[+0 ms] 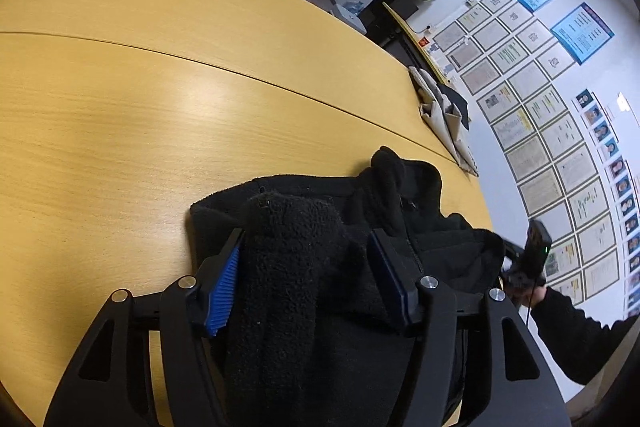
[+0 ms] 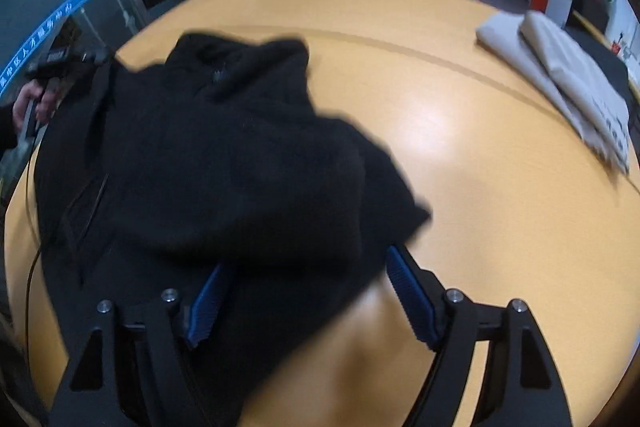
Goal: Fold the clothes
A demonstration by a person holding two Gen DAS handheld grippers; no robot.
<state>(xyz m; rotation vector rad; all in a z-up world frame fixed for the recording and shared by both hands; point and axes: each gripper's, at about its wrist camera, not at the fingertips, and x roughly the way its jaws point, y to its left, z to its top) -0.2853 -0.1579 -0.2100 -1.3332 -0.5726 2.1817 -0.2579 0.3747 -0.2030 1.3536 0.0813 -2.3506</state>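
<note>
A black fleece jacket [image 1: 320, 227] lies crumpled on the yellow wooden table [image 1: 120, 107]. A thick fold or sleeve of it runs between the blue pads [image 1: 226, 291] of my left gripper [image 1: 308, 267], whose jaws stand apart around it. In the right wrist view the jacket [image 2: 220, 155] fills the left half of the table [image 2: 480, 187]. My right gripper [image 2: 308, 283] is open, with the jacket's near edge lying between its fingers. The other gripper shows at the far left [image 2: 60, 63], and the right one shows in the left wrist view [image 1: 528, 263].
A folded stack of grey and beige clothes [image 2: 560, 83] lies at the table's far right edge; it also shows in the left wrist view [image 1: 440, 107]. A seam [image 1: 240, 71] crosses the tabletop. A wall of framed papers stands beyond the table.
</note>
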